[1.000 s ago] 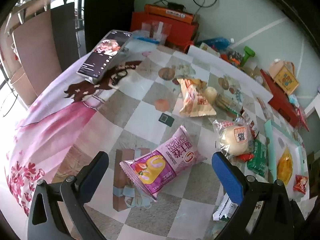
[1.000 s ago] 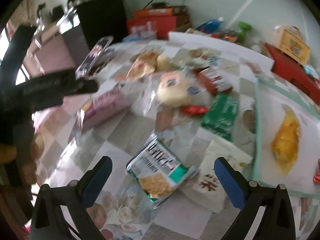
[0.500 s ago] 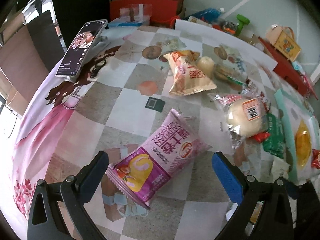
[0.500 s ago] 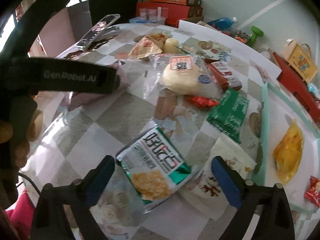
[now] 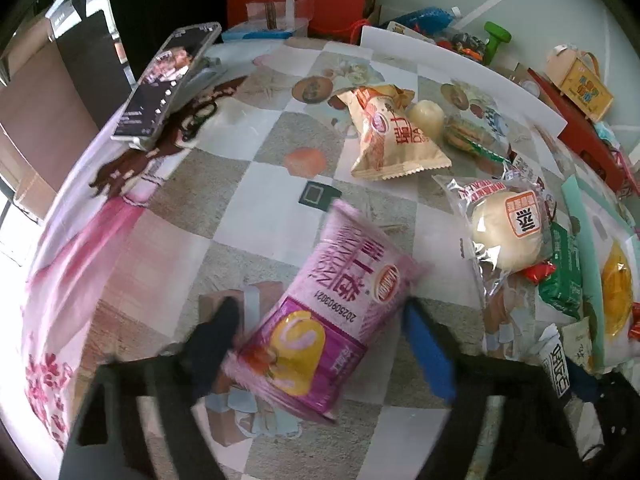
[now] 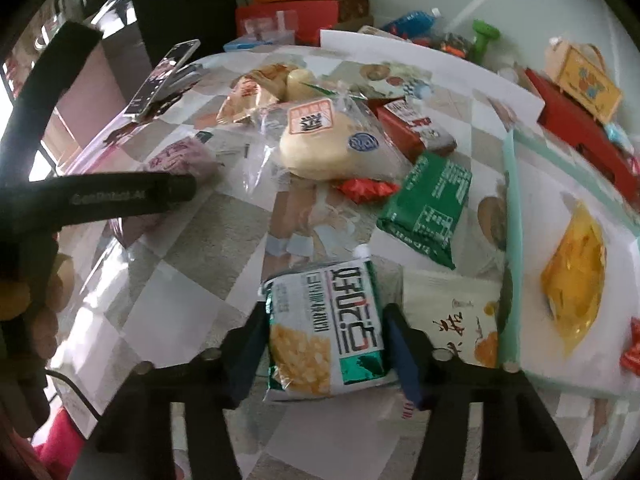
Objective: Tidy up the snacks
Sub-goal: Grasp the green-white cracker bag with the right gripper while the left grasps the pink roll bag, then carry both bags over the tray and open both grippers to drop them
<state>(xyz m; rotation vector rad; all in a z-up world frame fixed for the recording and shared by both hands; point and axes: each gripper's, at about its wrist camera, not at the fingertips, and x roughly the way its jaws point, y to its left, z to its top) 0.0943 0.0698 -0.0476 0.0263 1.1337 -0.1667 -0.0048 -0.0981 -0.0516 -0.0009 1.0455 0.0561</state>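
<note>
Left tool (image 5: 320,344) closing, pink snack pack (image 5: 340,312) between jaws, on table (image 5: 256,220).

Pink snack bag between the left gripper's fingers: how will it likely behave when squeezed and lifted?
The pink snack bag looks puffed, so probably light and squashy as the left gripper closes. Its glossy film may slip. Its far end overhangs and could droop or swing.

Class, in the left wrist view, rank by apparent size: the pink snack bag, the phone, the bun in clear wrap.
1. pink snack bag, though closest to the camera.
2 and 3. phone and bun look similar; unranked.
</note>
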